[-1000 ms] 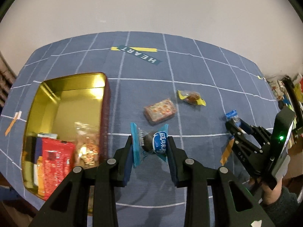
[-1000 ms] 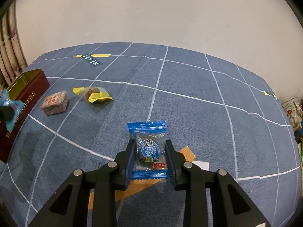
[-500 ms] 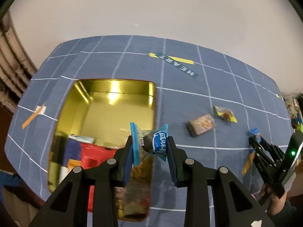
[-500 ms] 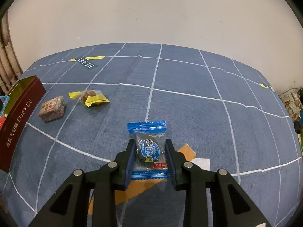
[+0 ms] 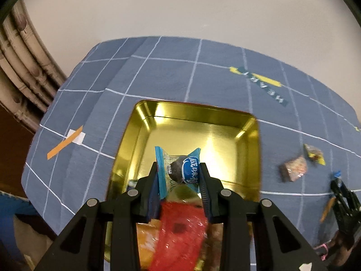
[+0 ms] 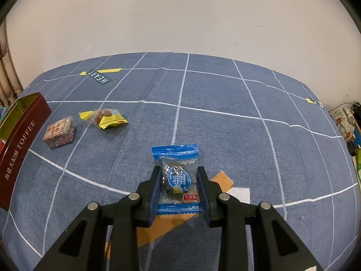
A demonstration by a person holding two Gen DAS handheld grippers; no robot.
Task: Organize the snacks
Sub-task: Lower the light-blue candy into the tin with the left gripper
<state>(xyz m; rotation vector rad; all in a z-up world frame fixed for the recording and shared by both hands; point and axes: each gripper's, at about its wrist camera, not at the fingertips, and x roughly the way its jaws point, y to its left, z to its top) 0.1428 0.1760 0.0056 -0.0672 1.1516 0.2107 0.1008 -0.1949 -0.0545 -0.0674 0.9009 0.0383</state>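
My left gripper (image 5: 179,171) is shut on a blue-wrapped plum candy (image 5: 180,171) and holds it above the open gold tin (image 5: 248,122). A red packet (image 5: 180,232) and other snacks lie in the tin's near end. My right gripper (image 6: 178,180) is shut on a second blue-wrapped candy (image 6: 177,176) just above the blue cloth. A pink patterned snack block (image 6: 59,132) and a yellow-wrapped candy (image 6: 105,117) lie on the cloth beside the tin (image 6: 20,140); both also show in the left wrist view, the block (image 5: 293,170) and the yellow candy (image 5: 314,153).
The blue grid tablecloth (image 6: 225,124) covers the table, with orange and white tape (image 6: 225,185) under my right gripper and more tape (image 5: 65,142) left of the tin. A HEART label (image 6: 99,78) lies at the back. Clutter (image 6: 347,122) stands off the right edge.
My left gripper has carried its candy leftward from the cloth to over the tin. My right gripper has kept its candy and barely shifted.
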